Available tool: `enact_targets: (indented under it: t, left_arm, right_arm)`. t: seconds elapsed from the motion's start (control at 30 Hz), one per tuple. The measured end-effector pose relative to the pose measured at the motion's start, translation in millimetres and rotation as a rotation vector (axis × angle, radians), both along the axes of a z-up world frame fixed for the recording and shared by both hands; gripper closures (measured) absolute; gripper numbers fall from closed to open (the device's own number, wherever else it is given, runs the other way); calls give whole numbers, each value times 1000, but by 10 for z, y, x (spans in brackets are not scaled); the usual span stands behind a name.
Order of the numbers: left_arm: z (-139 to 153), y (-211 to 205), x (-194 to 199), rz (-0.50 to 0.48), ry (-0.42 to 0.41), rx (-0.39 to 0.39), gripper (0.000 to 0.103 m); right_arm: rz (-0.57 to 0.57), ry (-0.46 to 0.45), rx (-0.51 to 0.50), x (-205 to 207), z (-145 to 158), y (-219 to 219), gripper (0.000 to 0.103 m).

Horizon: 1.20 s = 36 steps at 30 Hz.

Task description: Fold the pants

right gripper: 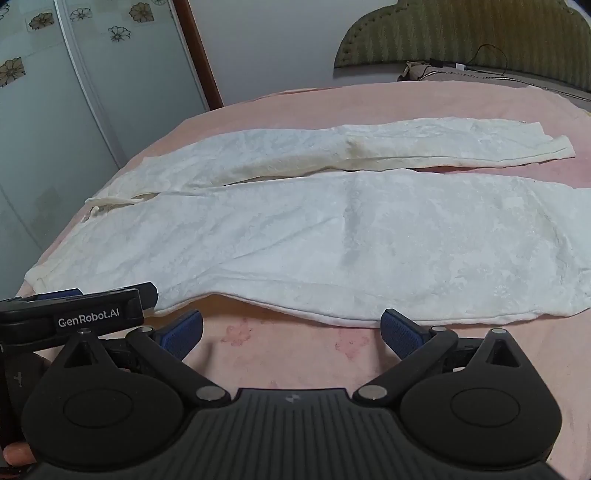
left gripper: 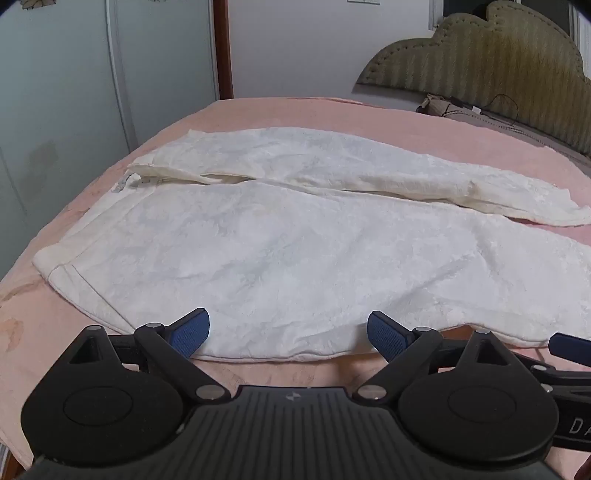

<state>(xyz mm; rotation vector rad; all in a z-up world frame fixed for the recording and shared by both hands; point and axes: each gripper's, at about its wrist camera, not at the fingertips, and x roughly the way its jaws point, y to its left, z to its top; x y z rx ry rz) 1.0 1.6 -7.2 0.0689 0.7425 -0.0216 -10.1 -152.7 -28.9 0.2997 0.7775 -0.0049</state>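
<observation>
Pink bedspread [left gripper: 258,114] covers the bed in the left wrist view, with pale wardrobe doors [left gripper: 55,110] at far left, a dark wooden post [left gripper: 223,48] and a padded olive headboard [left gripper: 498,66] at upper right. White pants [left gripper: 295,240] lie flat on the spread, waistband toward the left, both legs running off to the right. Far leg narrower and creased, near leg broad; a thin gap of shadow between them. Left gripper [left gripper: 288,334] sits low at the near hem of the pants. Its blue-padded fingers [left gripper: 190,332] stand wide apart, released, nothing between them but the pants' edge lying just ahead. One finger overlaps the cloth edge in the picture; contact cannot be told. A blue tip of the right gripper [left gripper: 570,349] shows at the right edge.

Right wrist view: same bed, pink spread [right gripper: 369,96] with faint reddish marks near the camera. Wardrobe doors here show flower prints [right gripper: 40,20]. Headboard [right gripper: 461,33] at top, a dark cable [right gripper: 487,55] looped before it. Pants [right gripper: 332,236] spread across the middle, far leg ending in a cuff at upper right. Right gripper [right gripper: 291,330] hovers over bare spread just short of the pants' near edge, fingers [right gripper: 400,332] spread wide, gripping nothing. Left gripper [right gripper: 74,314] lies at the left, its side reading "GenRobot.AI", just beside the waist end. A fingertip of the person's hand [right gripper: 14,454] shows at the lower left corner.
</observation>
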Motion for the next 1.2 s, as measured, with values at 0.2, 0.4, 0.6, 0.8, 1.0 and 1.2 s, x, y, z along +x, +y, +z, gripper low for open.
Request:
enact_targets:
  t: [0.2, 0.4, 0.6, 0.8, 1.0, 1.2]
  left_arm:
    - [-10, -33, -1, 2, -4, 31, 8]
    - [-7, -28, 1, 1, -7, 34, 8]
    - [-8, -30, 1, 1, -9, 37, 8]
    - [-4, -27, -4, 2, -8, 36, 8]
    - [-3, -19, -7, 9, -9, 40, 8]
    - [-7, -26, -6, 10, -10, 50, 7]
  right_arm:
    - [6, 5, 4, -2, -35, 4, 0]
    - [18, 9, 7, -5, -54, 14, 0]
    - [22, 14, 13, 5, -59, 16, 0]
    - [29, 18, 25, 7, -75, 11, 0]
    - [41, 14, 30, -8, -71, 20, 0]
    - [56, 13, 32, -13, -72, 38, 0]
